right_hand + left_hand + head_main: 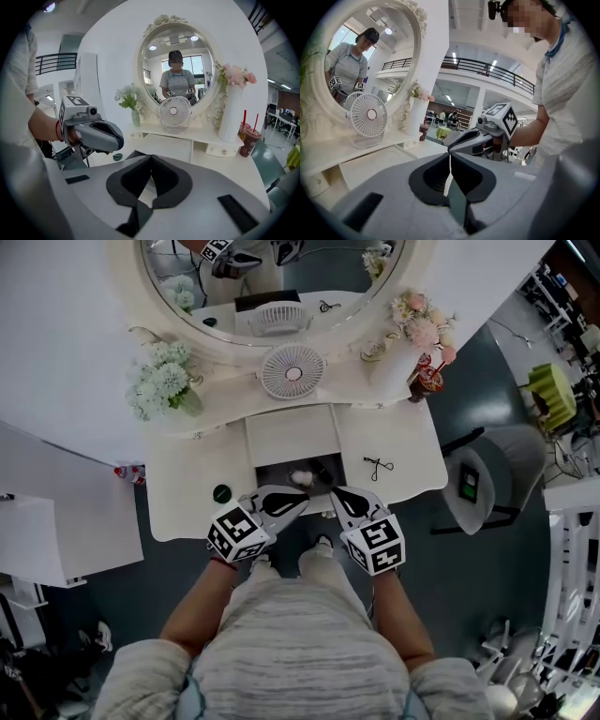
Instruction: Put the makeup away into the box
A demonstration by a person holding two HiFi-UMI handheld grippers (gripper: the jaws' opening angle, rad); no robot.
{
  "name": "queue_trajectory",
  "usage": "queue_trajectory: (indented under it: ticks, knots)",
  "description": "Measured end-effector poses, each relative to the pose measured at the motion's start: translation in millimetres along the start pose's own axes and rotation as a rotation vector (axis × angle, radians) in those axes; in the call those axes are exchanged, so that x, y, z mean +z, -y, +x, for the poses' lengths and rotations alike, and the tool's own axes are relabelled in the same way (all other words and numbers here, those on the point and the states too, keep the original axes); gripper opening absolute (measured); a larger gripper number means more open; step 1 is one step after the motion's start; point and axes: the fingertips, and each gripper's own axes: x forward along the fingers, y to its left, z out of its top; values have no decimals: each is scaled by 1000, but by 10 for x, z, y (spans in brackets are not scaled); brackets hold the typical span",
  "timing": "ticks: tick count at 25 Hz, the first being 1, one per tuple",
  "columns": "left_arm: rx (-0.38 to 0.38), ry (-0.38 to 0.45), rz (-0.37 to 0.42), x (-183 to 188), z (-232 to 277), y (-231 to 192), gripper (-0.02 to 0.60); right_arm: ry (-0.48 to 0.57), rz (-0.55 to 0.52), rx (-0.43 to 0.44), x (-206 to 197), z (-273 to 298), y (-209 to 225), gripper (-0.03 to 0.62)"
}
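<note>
White vanity table (398, 456) stood just ahead of the fingers (345, 504) of the right gripper (334, 491). Round ornate mirror (161, 21) and white wall (56, 334) beyond them. Dark grey floor (469, 615) below, grey chair (502, 470) off to their right. Ceiling strip lights (452, 55) were on.

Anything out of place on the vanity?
Nothing spilled or damaged. Two strays lie outside the open box: an eyelash curler to its right and a small green round item to its left.
</note>
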Motion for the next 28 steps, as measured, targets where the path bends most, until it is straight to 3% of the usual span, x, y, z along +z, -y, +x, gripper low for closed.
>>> queue_trajectory:
  ticks: [28]
  knots:
    - [-49,-17,9,-16,40,21,17,-28,58,-28,-136,-38,-45,8]
